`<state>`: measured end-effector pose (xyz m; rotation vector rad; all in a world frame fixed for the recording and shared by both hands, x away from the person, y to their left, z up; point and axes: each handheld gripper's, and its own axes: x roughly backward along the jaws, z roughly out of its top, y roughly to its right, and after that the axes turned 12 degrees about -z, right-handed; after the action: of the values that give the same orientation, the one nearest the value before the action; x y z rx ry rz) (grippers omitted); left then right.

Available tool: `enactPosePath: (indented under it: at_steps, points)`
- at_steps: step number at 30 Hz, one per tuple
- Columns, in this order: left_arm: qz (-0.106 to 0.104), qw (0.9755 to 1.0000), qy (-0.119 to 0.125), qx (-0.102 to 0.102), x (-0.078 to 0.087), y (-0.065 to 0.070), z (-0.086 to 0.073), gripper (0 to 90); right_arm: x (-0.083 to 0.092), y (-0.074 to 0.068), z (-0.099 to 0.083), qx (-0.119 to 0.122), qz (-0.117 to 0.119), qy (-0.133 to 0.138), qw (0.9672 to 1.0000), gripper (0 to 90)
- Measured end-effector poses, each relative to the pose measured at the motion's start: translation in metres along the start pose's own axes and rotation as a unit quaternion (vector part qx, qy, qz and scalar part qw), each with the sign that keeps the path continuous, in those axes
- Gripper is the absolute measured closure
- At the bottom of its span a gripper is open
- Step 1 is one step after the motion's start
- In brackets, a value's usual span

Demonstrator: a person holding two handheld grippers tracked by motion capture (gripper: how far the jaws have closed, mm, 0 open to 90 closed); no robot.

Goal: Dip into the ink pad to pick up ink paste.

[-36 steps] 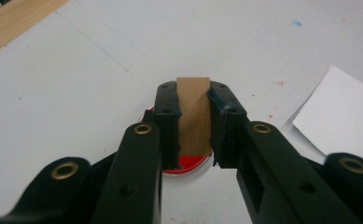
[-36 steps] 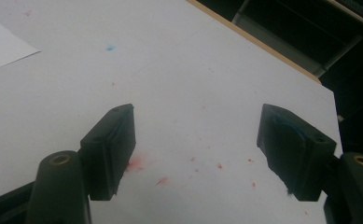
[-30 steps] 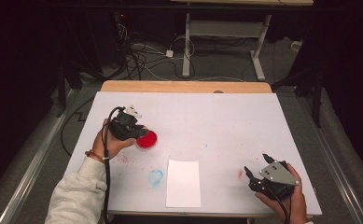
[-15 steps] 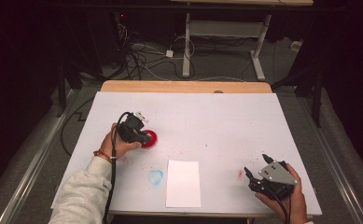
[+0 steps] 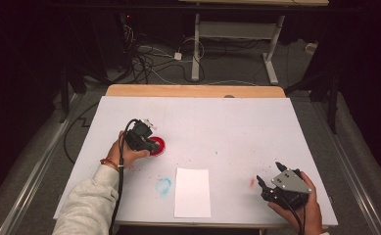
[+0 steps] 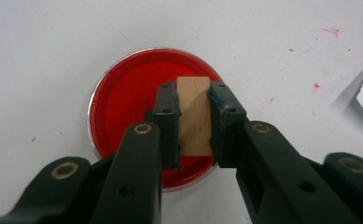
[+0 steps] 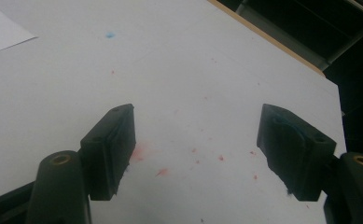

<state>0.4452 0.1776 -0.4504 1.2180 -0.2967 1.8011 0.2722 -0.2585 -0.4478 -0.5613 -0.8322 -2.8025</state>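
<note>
Left gripper [image 6: 193, 121] clamped on a small rectangular wooden block [image 6: 194, 116], held over the round dish of red paint [image 6: 123, 116] on the white table [image 5: 237, 127]; right gripper [image 7: 195, 154] spread wide, empty.

Black left gripper [image 6: 193, 121] with brass-ringed jaws; right gripper [image 5: 271, 180] bears a grey triangular plate; grey sleeve [image 5: 87, 205], red bracelet [image 5: 109, 163].
</note>
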Motion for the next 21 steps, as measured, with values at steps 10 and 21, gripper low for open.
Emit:
enactPosePath:
  at_steps: [10, 21]
  points:
    - [0.021, 0.9996, -0.011, -0.015, -0.002, 0.006, 0.001, 73.8, -0.001, -0.002, 0.000, 0.002, 0.001, -0.003, 1.0000, 28.6]
    - [0.034, 0.9991, -0.014, -0.021, -0.004, 0.009, 0.001, 73.8, -0.001, 0.000, 0.000, 0.005, 0.000, -0.003, 1.0000, 28.6]
